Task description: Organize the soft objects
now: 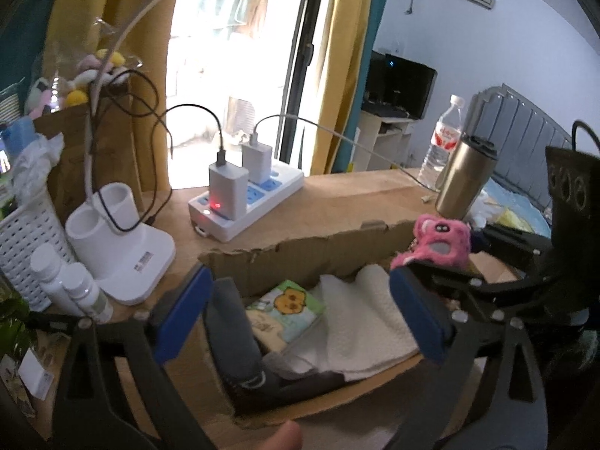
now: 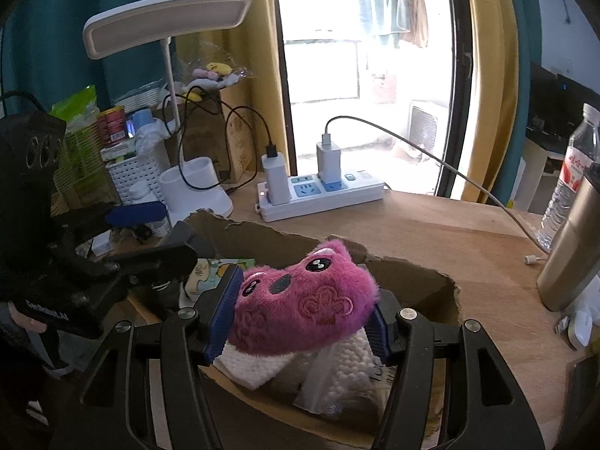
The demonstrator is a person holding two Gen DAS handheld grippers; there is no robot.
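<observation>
My right gripper (image 2: 302, 318) is shut on a pink plush toy (image 2: 300, 307) and holds it over the open cardboard box (image 2: 412, 273). The plush also shows in the left wrist view (image 1: 442, 242) at the box's right end. My left gripper (image 1: 300, 315) is open and empty over the box (image 1: 300, 255). In the box lie a white textured cloth (image 1: 371, 322), a cartoon-print cloth (image 1: 285, 309) and a grey garment (image 1: 232, 330). The white cloth also shows under the plush in the right wrist view (image 2: 341, 371).
On the wooden desk (image 2: 431, 232) stand a white power strip with chargers (image 1: 247, 195), a white desk lamp (image 1: 123, 240), a white basket (image 1: 26, 240), small bottles (image 1: 75, 288), a steel tumbler (image 1: 465, 180) and a water bottle (image 1: 442, 142). A charging cable (image 2: 487, 195) crosses the desk.
</observation>
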